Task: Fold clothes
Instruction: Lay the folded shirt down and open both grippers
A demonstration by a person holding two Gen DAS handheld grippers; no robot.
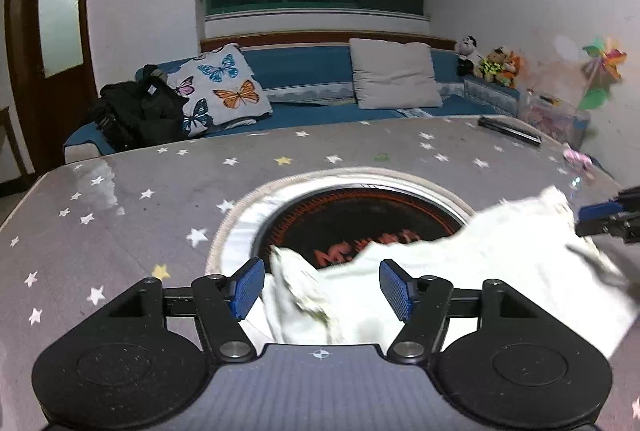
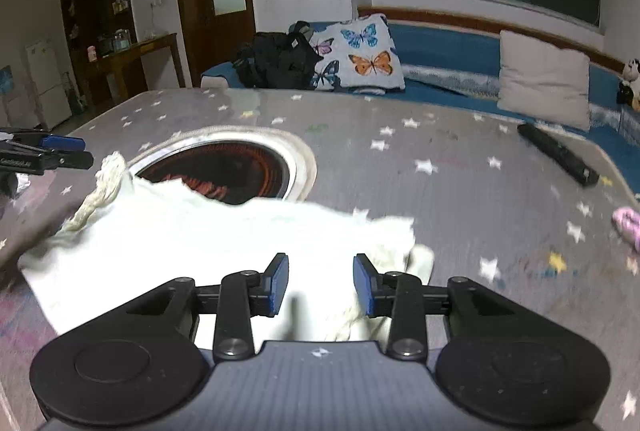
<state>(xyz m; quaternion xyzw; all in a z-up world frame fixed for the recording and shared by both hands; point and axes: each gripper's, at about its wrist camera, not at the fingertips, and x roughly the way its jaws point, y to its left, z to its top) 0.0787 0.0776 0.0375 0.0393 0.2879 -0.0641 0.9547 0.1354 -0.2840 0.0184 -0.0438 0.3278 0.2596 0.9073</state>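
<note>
Our left gripper (image 1: pixel 322 287) and right gripper (image 2: pixel 320 283) have their jaws released, leaving the white garment (image 2: pixel 180 231) spread on the tabletop (image 2: pixel 440 191) for folding.

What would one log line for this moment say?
left gripper: open over white garment | right gripper: open over same garment | garment: on table, crumpled

Only one bit of lettering shows, small white print along the black arm of the left gripper (image 2: pixel 60 151) at the right wrist view's edge, perhaps a brand name, too blurred to read
</note>
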